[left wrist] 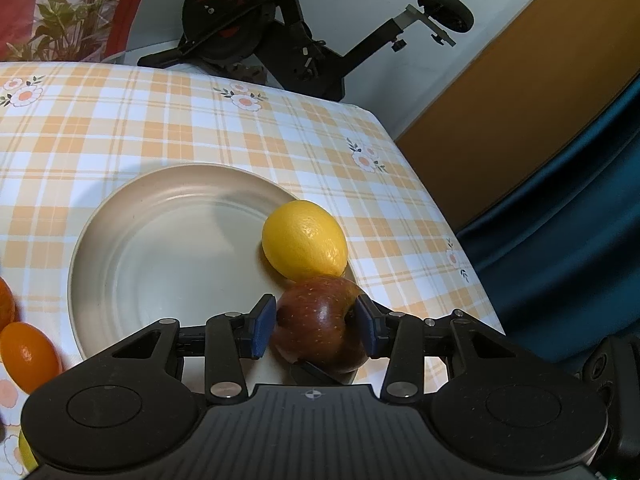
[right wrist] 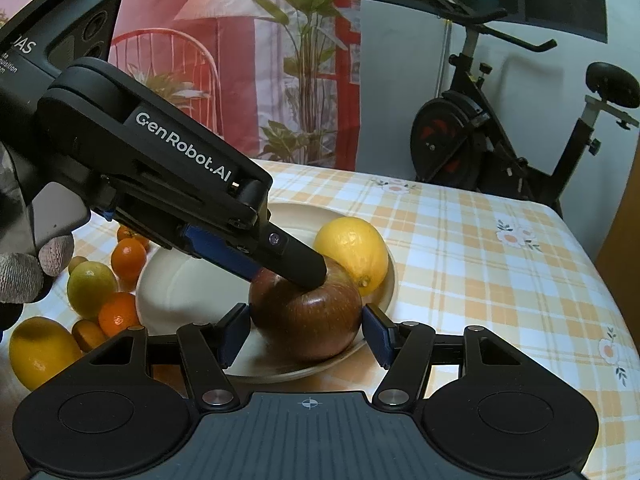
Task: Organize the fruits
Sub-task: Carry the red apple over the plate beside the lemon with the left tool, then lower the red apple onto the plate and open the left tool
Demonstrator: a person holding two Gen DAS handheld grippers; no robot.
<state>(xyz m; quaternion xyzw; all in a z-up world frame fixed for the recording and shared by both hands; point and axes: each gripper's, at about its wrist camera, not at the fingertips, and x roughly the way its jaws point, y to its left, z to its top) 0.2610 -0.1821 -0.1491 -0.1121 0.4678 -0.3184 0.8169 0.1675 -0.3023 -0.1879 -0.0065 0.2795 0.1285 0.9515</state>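
**Apple on plate, both claws at it**

Apple (left wrist: 320, 320) sits at plate (left wrist: 160, 248) rim, approx 5 o'clock in left wrist view, touching lemon (left wrist: 305, 239) just beyond it at 12. Bench (left wrist: 120, 128) has checked cloth.

Left claw (left wrist: 316, 326): blue pads (left wrist: 264, 330) pressed on apple's flanks at 9 and 3, pinching it. Right claw (right wrist: 306, 334): spread, pads flank apple (right wrist: 308, 320) w/ a sliver of gap each side, not pressing as far as I can tell.

Handling, est.: apple firm, fairly heavy, waxy skin, so slippery; round, may roll. Best hold across widest girth, moderate squeeze, as it bruises. Lemon (right wrist: 354, 254) firmer rind, rolls easily if nudged.

Loose fruit off plate at 9 o'clock in right view: oranges (right wrist: 128, 258), a lime (right wrist: 91, 288), second lemon (right wrist: 42, 350).

Hidden: apple's underside and contact w/ plate behind claw body; stem dimple masked by left claw finger in right view. Gloved hand (right wrist: 24, 276) cut off at frame edge. Fruit at left-view edge cropped.
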